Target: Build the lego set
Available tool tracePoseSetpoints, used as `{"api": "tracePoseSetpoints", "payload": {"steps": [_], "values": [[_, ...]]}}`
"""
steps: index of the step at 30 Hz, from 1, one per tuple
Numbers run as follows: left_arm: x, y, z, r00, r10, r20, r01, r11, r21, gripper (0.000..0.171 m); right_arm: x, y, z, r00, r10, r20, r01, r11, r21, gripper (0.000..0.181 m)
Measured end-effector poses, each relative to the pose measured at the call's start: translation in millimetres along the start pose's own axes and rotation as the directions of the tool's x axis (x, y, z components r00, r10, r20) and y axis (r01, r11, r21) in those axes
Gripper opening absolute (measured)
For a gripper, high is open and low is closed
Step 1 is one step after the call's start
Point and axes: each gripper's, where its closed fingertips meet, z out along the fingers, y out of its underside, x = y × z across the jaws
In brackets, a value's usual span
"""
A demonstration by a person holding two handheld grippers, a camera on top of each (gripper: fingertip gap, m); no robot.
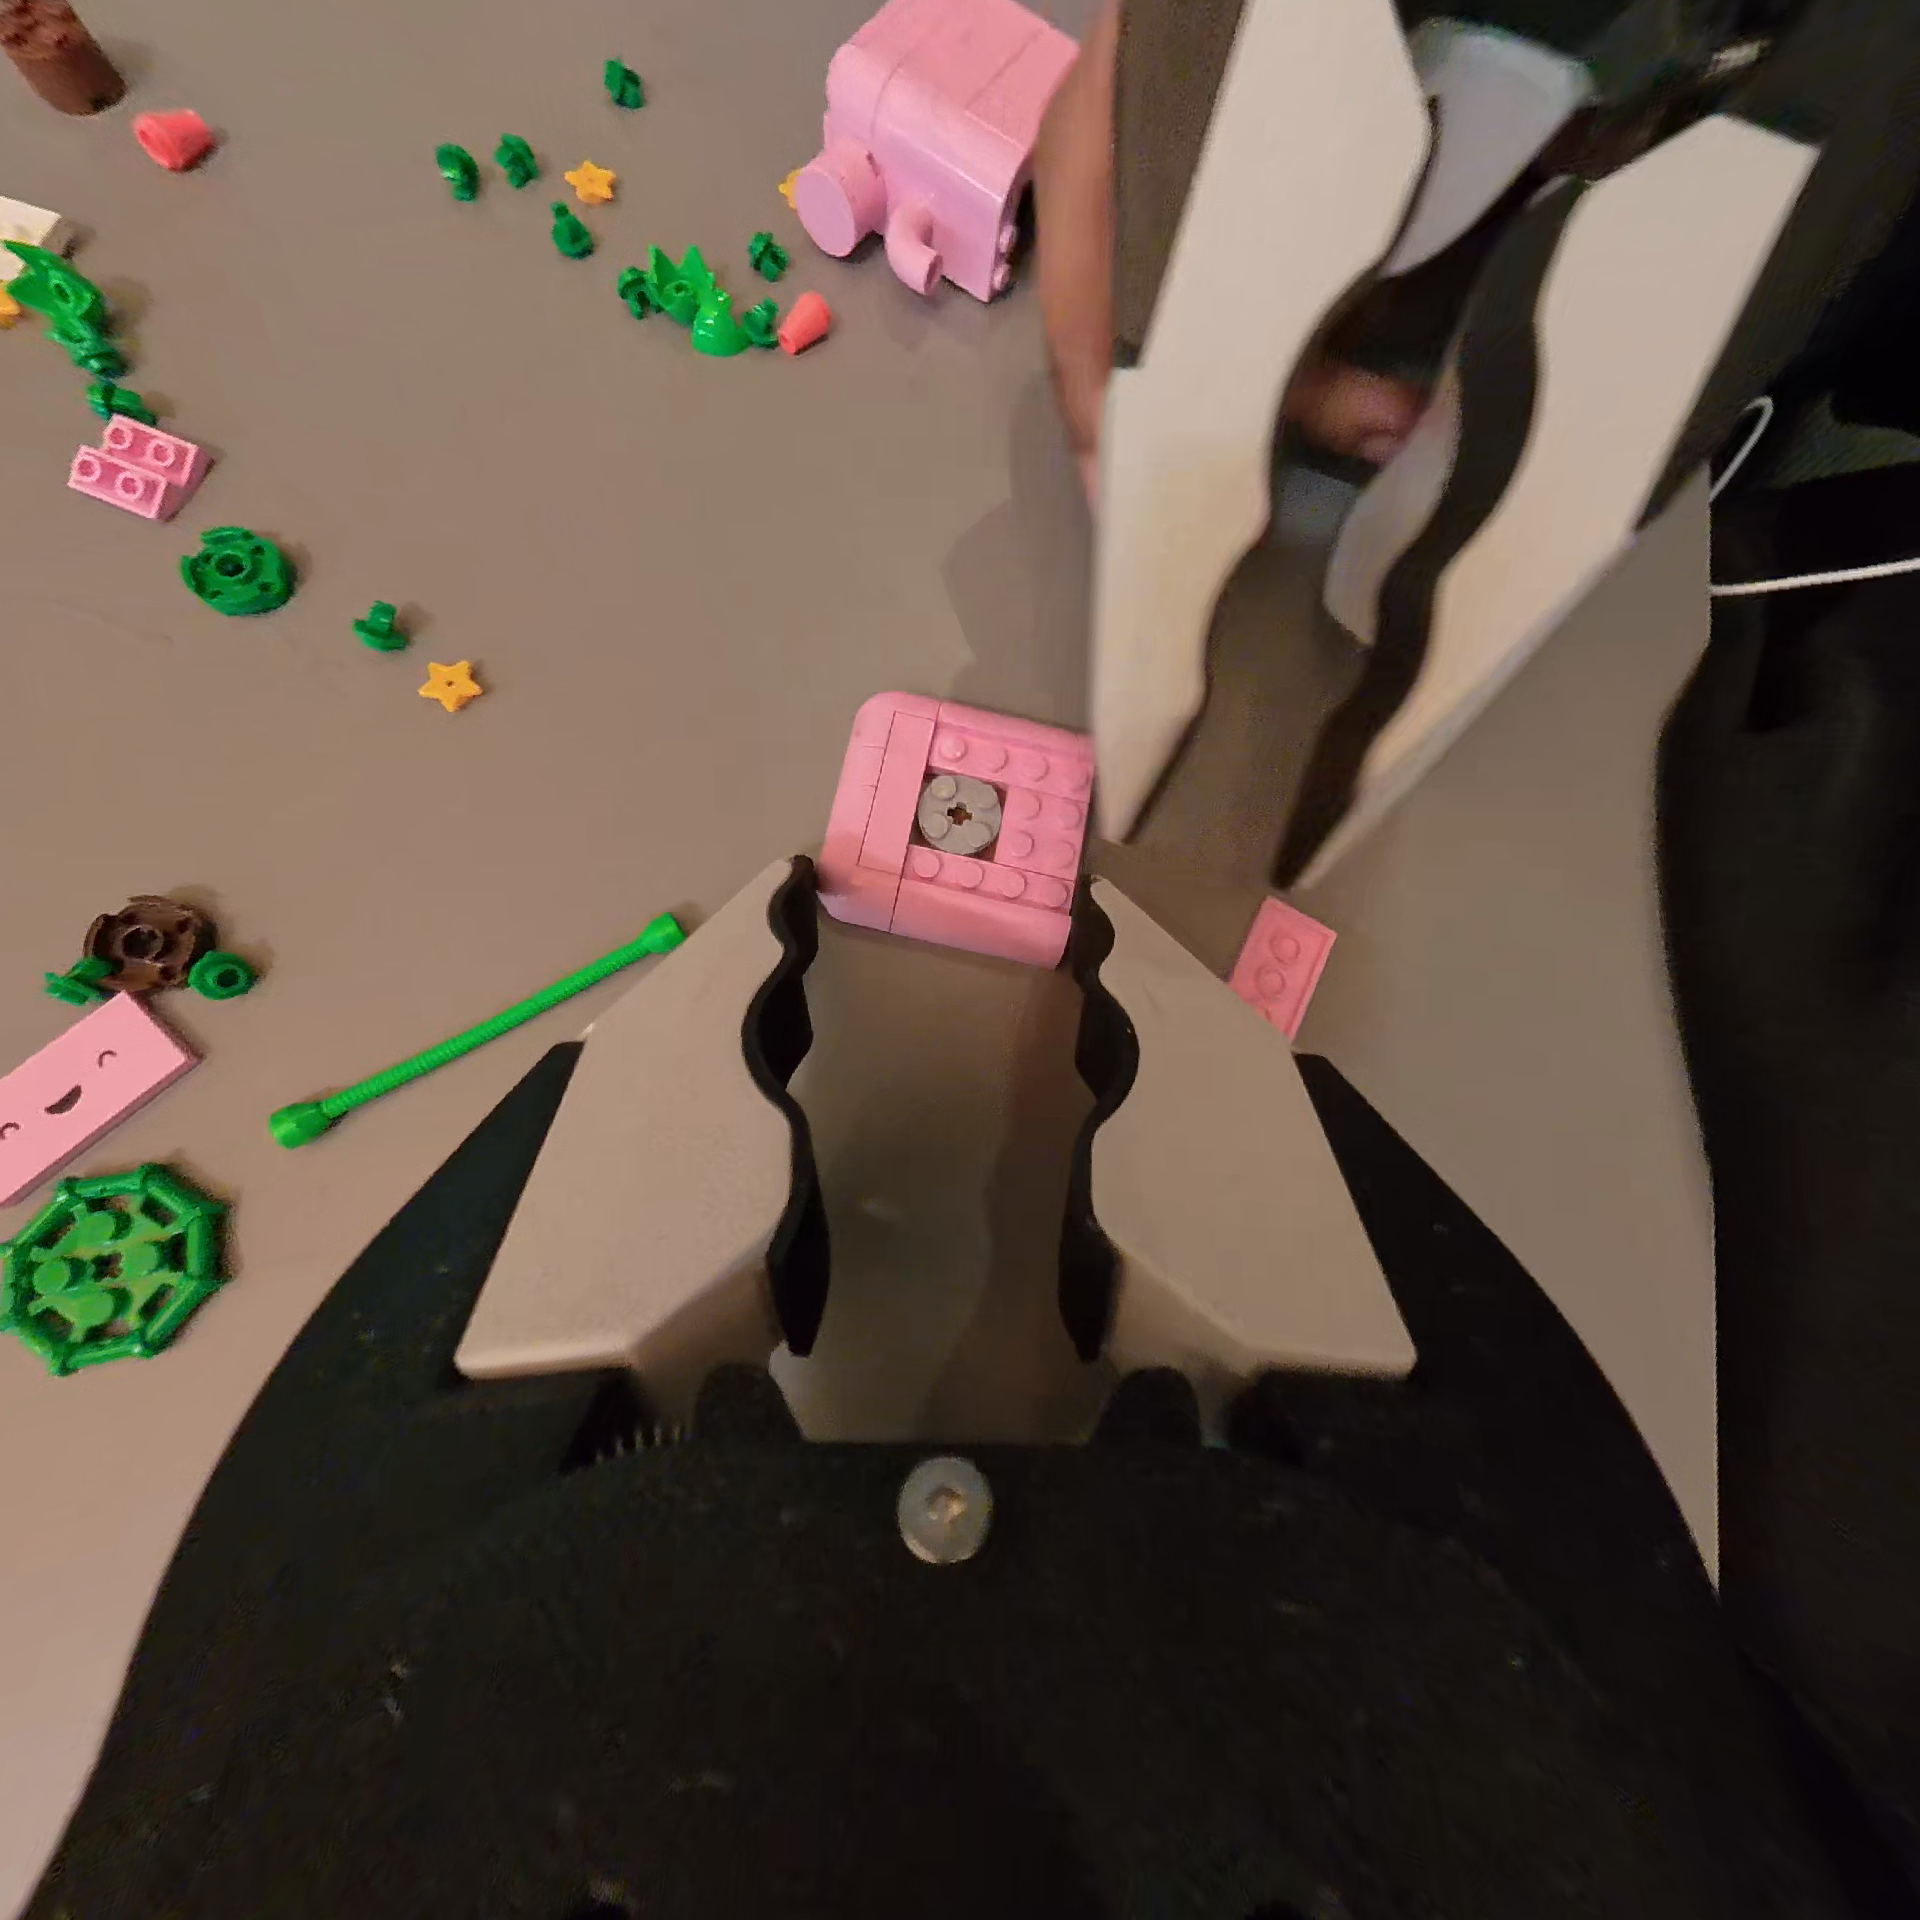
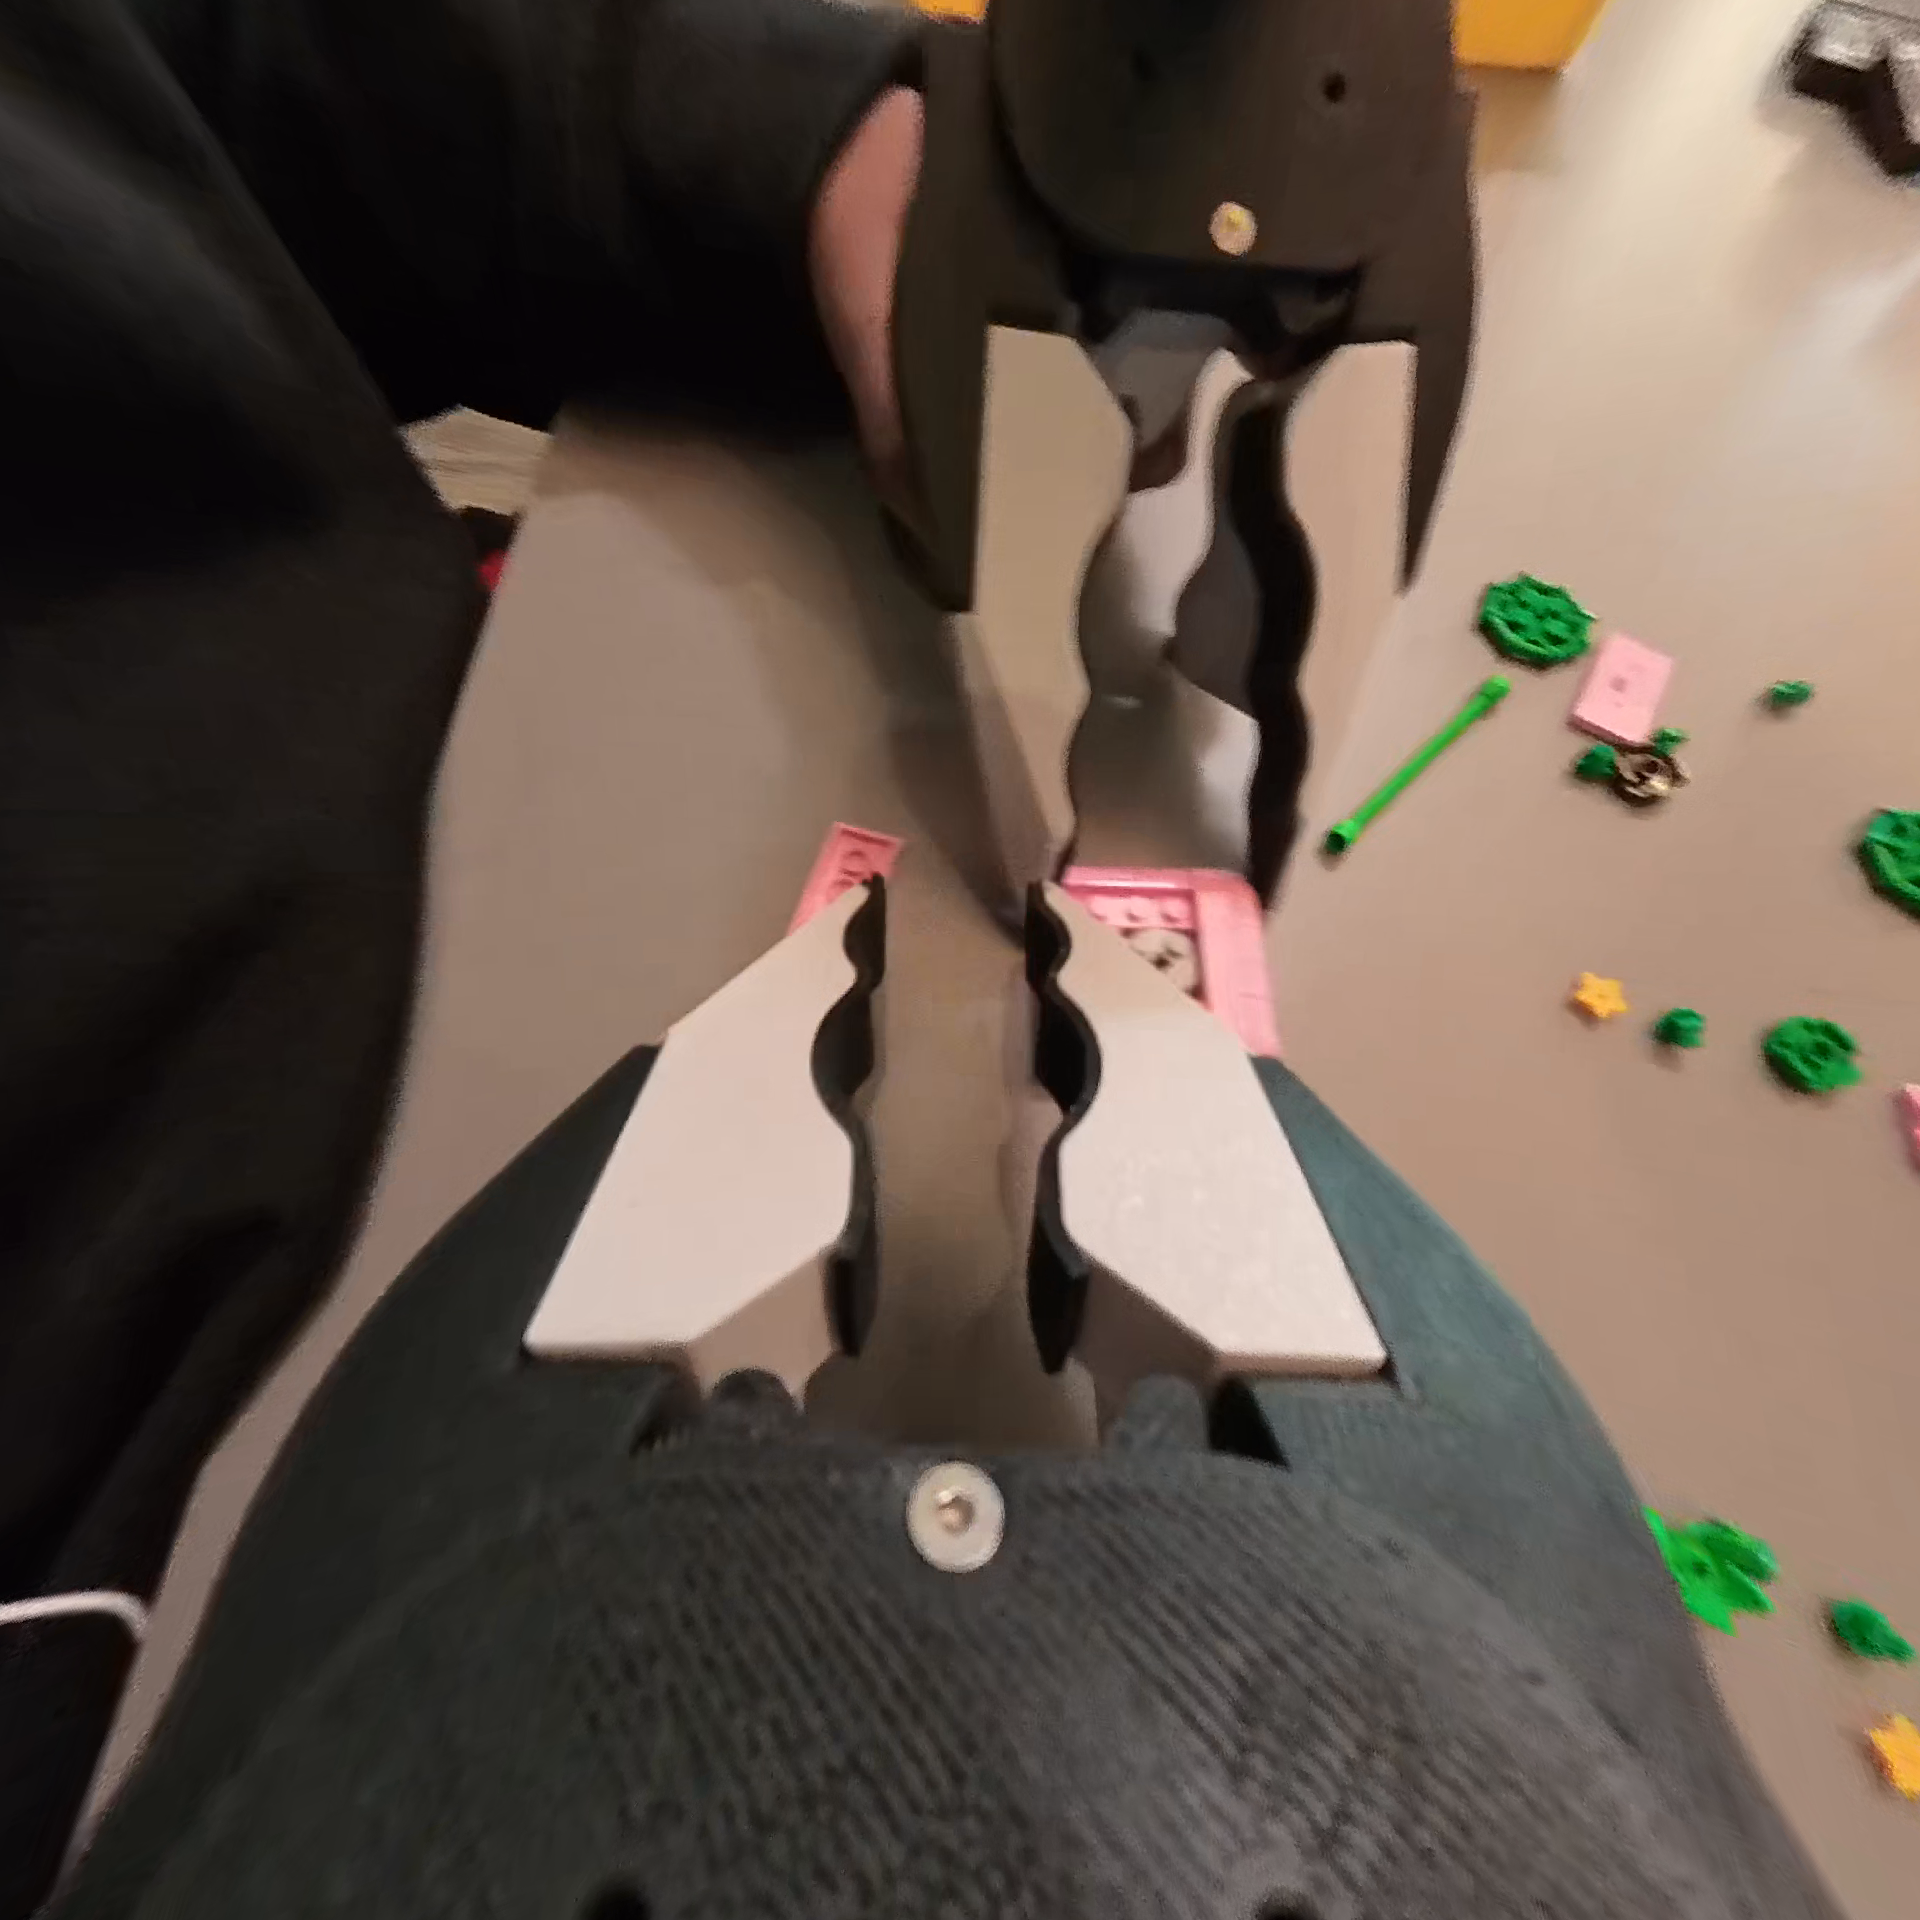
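Observation:
A pink square block (image 1: 961,821) with a grey round piece (image 1: 958,816) in its centre sits on the grey table (image 1: 623,520). My left gripper (image 1: 945,883) has one fingertip against each near side of the block and looks closed on it. The block also shows in the right wrist view (image 2: 1231,935), between the left gripper's fingers. My right gripper (image 2: 956,894) is open and empty, with its tips down beside the block's right side; it also shows in the left wrist view (image 1: 1200,857). A small pink plate (image 1: 1283,961) lies flat by its fingertip (image 2: 847,868).
A larger pink build (image 1: 935,156) stands at the back. A green rod (image 1: 478,1029), a pink face tile (image 1: 83,1091), a green web wheel (image 1: 109,1268), yellow stars and small green pieces lie scattered to the left. A person's dark clothing (image 1: 1818,935) is at the right.

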Motion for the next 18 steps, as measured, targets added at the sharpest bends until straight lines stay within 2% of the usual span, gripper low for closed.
{"api": "tracePoseSetpoints", "payload": {"steps": [3,6,10,13,18], "values": [[-4.5,-0.4,-0.7,1.0,-0.025,0.018,0.025,1.0,0.006,0.046,-15.8,-0.9,4.4,0.996,0.011,0.087,-0.012,1.0,0.003,0.032],[-5.8,-1.0,-1.6,0.999,-0.043,0.012,0.043,0.999,0.012,0.046,-22.7,8.8,12.6,0.993,0.0,0.114,0.008,0.998,-0.069,0.038],[-9.6,-4.0,-5.0,0.996,-0.089,0.002,0.088,0.995,0.044,0.063,-30.0,14.3,18.2,0.991,-0.055,0.122,0.068,0.991,-0.112,0.034],[-11.6,-11.4,-12.9,0.991,-0.131,-0.035,0.135,0.984,0.116,0.065,-30.6,13.8,19.1,0.991,-0.046,0.125,0.06,0.992,-0.112,0.018],[-15.0,-29.7,-32.7,0.979,-0.171,-0.111,0.196,0.938,0.285,0.065,-17.5,12.9,18.0,0.996,-0.061,0.058,0.067,0.991,-0.115,0.015]]}}
